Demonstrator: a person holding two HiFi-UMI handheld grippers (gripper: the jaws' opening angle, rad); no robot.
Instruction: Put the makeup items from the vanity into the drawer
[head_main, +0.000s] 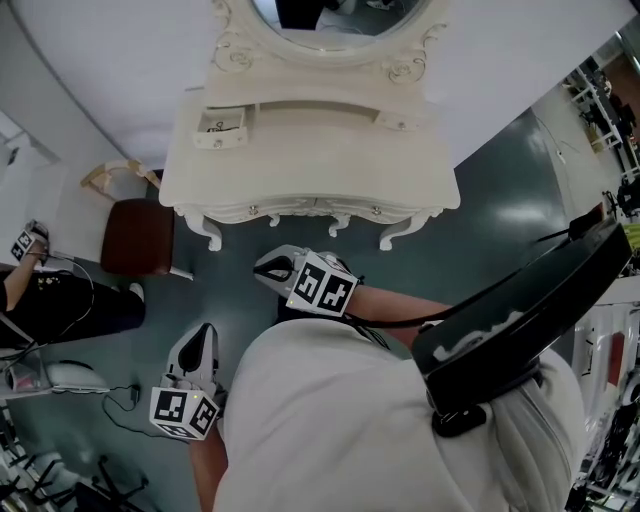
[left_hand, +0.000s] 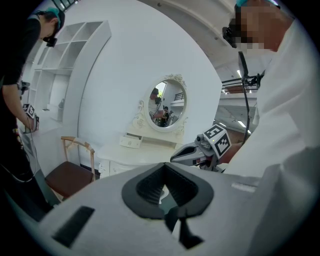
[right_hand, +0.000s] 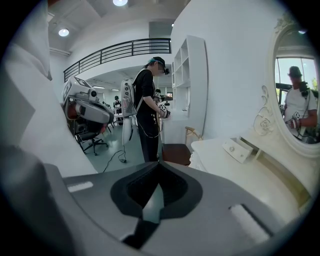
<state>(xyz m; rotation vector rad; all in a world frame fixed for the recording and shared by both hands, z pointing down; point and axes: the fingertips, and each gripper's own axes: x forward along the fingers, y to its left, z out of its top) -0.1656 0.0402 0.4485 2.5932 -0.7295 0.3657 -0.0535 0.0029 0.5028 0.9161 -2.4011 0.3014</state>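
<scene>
There, small drawer (head_main: 222, 126) ajar on vanity (head_main: 310, 165)

Vanity desk (head_main: 310, 175): white, ornate carving, curved legs, set against white wall. Drawer (head_main: 221, 126): small, white, left end of raised rear shelf, pulled partway out, contents unclear.

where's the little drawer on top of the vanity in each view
Head view: drawer at upper left, on the left end of the vanity.
Left gripper view: drawer small, just left of centre, above the jaws.
Right gripper view: drawer right of centre, on the vanity.
Shared landmark: the oval mirror; the drawer sits below and left of it in all three views.
</scene>
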